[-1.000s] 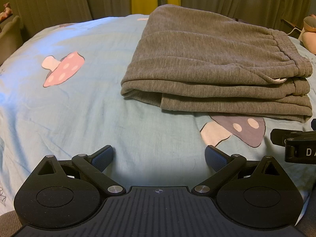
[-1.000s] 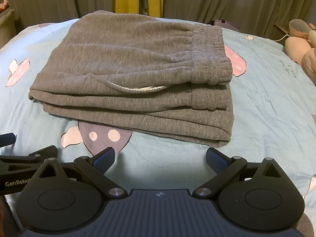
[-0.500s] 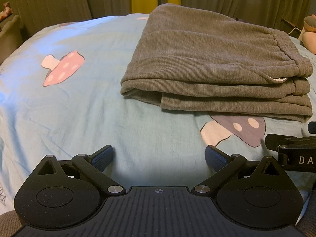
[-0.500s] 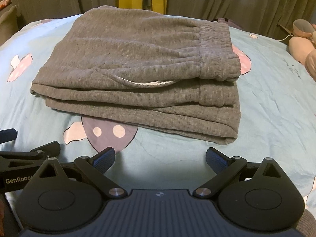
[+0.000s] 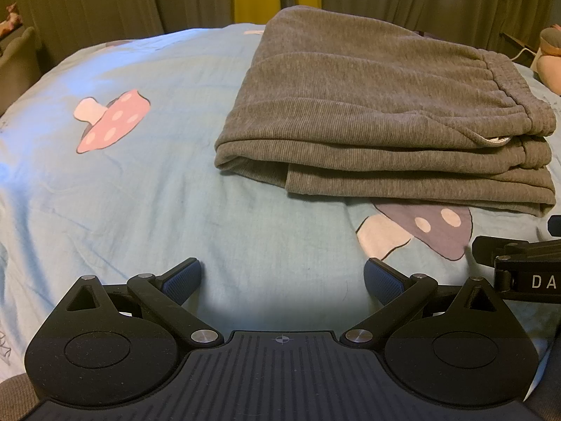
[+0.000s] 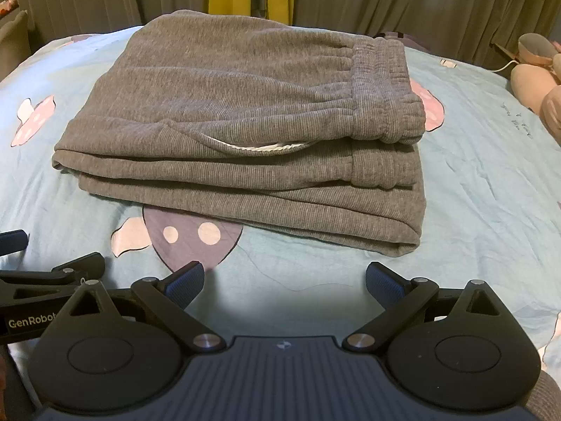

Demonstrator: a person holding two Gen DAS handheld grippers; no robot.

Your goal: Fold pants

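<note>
The grey pants (image 6: 238, 119) lie folded into a thick stack on the bed (image 6: 473, 182), toward its far edge, with the elastic waistband (image 6: 382, 94) on the right end of the stack and the folded edges facing the near edge. The stack's near edge overlaps a purple mushroom print (image 6: 189, 235) on the light blue sheet.

Only the right wrist view shows the white drawstring (image 6: 252, 147) in full, a pink mushroom print (image 6: 429, 107) half hidden behind the waistband, and plush toys (image 6: 536, 70) at the bed's right edge. Only the left wrist view takes in the open stretch of sheet to the left of the pants, with a whole pink mushroom print (image 5: 112, 121) toward the left edge.

The left gripper (image 5: 282, 277) hangs over the near edge with its fingers spread wide and nothing between them; the right gripper (image 6: 284, 279) is likewise spread and empty, apart from the pants. Each shows at the side of the other's view.

Compared with a second ago, the pants lie unchanged, while the right view has shifted so the stack sits slightly further right and lower.
</note>
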